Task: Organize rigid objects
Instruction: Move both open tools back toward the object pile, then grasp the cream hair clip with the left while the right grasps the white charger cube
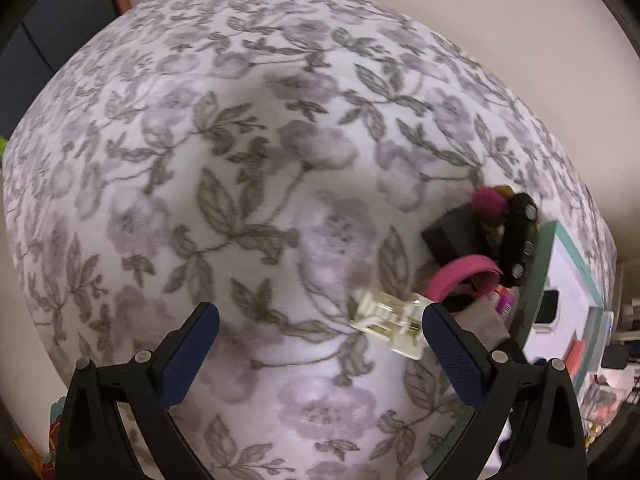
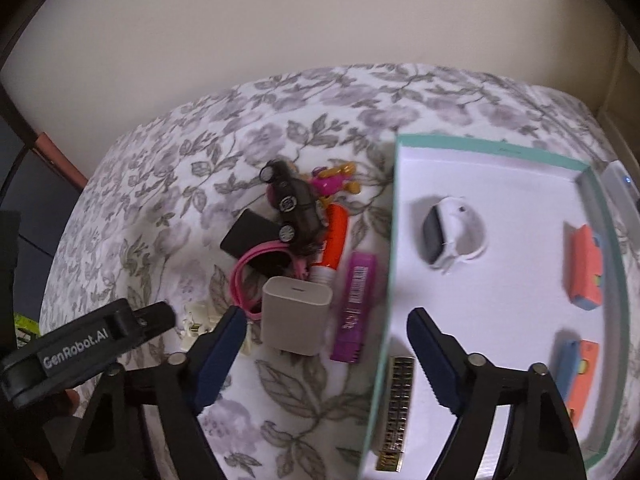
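tray [image 2: 400,240] right of pile; watch [image 2: 452,236] in tray | charger [image 2: 296,320] left of tube [image 2: 354,304]

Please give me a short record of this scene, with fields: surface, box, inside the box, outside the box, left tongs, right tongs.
surface: floral cloth
box: teal-rimmed white box, open
inside the box: white smartwatch, two orange items
outside the box: black toy car, white charger, purple tube, pink band, clear block
left tongs: open, empty
right tongs: open, empty
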